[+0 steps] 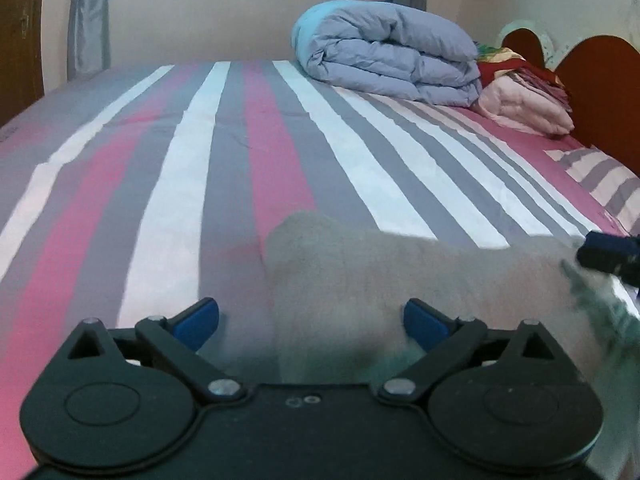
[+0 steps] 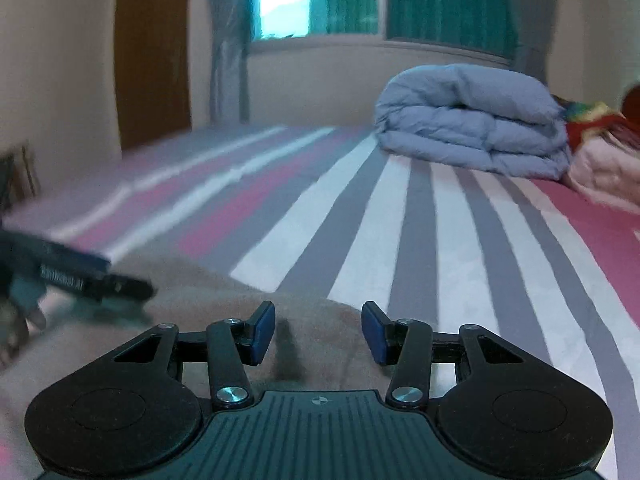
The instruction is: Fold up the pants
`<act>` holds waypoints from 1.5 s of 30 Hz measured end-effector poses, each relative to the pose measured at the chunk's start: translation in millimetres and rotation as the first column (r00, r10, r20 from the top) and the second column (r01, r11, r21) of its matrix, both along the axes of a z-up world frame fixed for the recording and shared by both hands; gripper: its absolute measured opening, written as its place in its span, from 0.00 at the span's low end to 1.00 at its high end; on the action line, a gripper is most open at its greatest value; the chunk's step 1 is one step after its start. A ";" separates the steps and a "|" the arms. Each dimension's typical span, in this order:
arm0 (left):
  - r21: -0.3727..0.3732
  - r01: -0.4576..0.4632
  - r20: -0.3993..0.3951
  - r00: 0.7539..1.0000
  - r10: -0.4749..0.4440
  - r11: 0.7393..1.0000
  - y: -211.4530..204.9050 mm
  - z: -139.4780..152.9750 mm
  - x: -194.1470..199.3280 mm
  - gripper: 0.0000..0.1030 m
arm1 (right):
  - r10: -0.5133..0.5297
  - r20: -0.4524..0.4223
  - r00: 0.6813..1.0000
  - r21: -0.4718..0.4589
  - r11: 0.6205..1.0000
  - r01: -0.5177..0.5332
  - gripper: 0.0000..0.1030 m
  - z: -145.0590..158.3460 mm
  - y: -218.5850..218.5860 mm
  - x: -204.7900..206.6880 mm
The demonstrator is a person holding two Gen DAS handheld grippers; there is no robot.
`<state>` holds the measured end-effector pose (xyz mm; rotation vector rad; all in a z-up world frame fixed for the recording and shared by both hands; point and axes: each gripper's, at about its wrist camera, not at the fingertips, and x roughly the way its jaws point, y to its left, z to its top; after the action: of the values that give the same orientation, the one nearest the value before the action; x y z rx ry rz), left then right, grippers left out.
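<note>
The striped bed (image 1: pixel 224 152) carries a folded blue quilt (image 1: pixel 388 52) at 1 o'clock and the beige pants (image 1: pixel 400 276) at its near edge, toward 5 o'clock in the left wrist view. Left gripper (image 1: pixel 311 320): jaws wide apart over the pants' edge, nothing clamped. Right gripper (image 2: pixel 318 334): jaws partly apart above the pants, nothing between them.

No text, label, brand or number can be read in either view. The left tongs (image 2: pixel 80 276), seen from the right wrist view, carry a short pale line of print on a dark side bar, but it is too blurred to read.
</note>
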<state>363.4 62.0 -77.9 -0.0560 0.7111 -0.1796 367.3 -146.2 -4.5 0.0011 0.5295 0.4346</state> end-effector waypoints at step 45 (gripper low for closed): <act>-0.254 -0.030 -0.056 0.998 0.016 0.967 43.8 -9.1 -121.5 0.74 | -0.049 -0.268 0.962 0.448 0.878 0.170 0.75 20.3 -149.6 -124.2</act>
<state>241.9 105.8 -86.9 -0.3162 0.7377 -0.2474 243.1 -295.8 15.8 0.5590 0.6577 0.4443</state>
